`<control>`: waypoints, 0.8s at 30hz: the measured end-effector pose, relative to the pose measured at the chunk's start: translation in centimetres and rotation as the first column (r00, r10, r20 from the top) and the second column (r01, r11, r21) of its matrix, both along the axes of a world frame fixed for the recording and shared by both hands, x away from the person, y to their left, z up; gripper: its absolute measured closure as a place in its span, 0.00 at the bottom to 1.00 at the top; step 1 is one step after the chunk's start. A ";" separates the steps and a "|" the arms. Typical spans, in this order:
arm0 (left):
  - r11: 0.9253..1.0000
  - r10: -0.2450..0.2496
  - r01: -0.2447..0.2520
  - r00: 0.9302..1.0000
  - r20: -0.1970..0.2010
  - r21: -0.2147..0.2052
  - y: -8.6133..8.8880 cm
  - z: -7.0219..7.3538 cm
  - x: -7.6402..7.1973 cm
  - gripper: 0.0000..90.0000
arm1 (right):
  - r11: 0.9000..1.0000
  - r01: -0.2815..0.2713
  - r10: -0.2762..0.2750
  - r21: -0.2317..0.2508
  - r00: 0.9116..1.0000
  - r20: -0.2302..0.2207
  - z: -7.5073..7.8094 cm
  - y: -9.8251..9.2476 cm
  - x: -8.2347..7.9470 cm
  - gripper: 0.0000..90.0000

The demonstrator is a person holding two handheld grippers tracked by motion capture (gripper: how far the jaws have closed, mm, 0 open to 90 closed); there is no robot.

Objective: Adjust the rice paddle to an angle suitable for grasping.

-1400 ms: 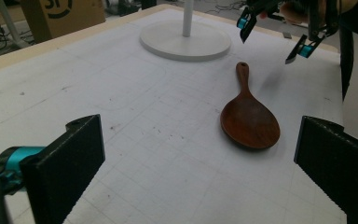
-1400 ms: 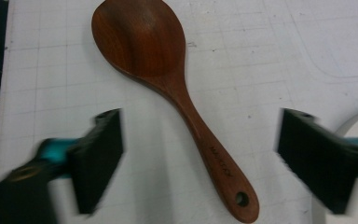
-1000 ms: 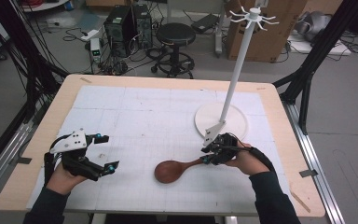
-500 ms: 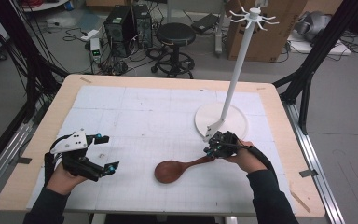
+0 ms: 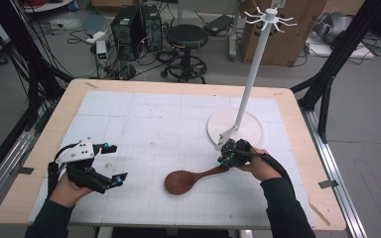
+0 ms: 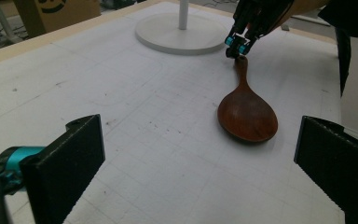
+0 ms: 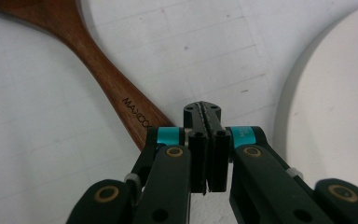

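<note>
**woodfan:** Since the spoon (image 5: 186, 179) is solid wood, I'd guess it's stiff, light and a bit slick. It's lying flat on the table (image 5: 129, 114), with the handle end near the stand (image 5: 250, 84). Where would you grab it?

**gripguy:** Mid-handle, across the narrow part. The right claw (image 7: 202, 112) is clenched at the handle's end, but its pads look pressed on each other, with the handle just beside them. The left claw (image 5: 115, 162) is spread wide, well apart from the spoon, grasping nothing. No containers around, and the stand's hooks hang bare.
</note>
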State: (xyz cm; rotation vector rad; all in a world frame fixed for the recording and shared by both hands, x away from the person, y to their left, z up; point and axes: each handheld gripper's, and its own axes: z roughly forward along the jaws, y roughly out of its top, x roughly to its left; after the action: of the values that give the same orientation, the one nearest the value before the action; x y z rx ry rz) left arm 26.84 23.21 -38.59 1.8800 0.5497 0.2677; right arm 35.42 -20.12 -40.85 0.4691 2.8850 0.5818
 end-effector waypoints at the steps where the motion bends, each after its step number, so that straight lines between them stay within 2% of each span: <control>1: 1.000 -0.001 0.001 1.000 0.000 0.000 0.0 0.0 0.0 0.03 | 1.000 -0.005 0.005 -0.003 1.000 -0.007 0.0 0.0 -0.1 0.99; 12: 1.000 0.003 -0.003 1.000 0.001 0.005 0.1 -0.1 0.0 0.03 | 0.996 -0.080 0.077 -0.044 0.995 -0.055 0.0 0.6 -1.8 0.99; 24: 1.000 0.008 -0.008 1.000 -0.001 0.009 0.2 -0.1 0.0 0.03 | 0.988 -0.140 0.135 -0.072 0.988 -0.075 0.3 0.9 -3.6 0.99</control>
State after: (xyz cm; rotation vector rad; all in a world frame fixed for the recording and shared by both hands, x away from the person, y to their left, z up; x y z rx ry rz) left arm 26.81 23.41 -38.72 1.8871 0.5571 0.2747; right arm 31.86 -19.24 -40.54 0.2868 3.0122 0.4803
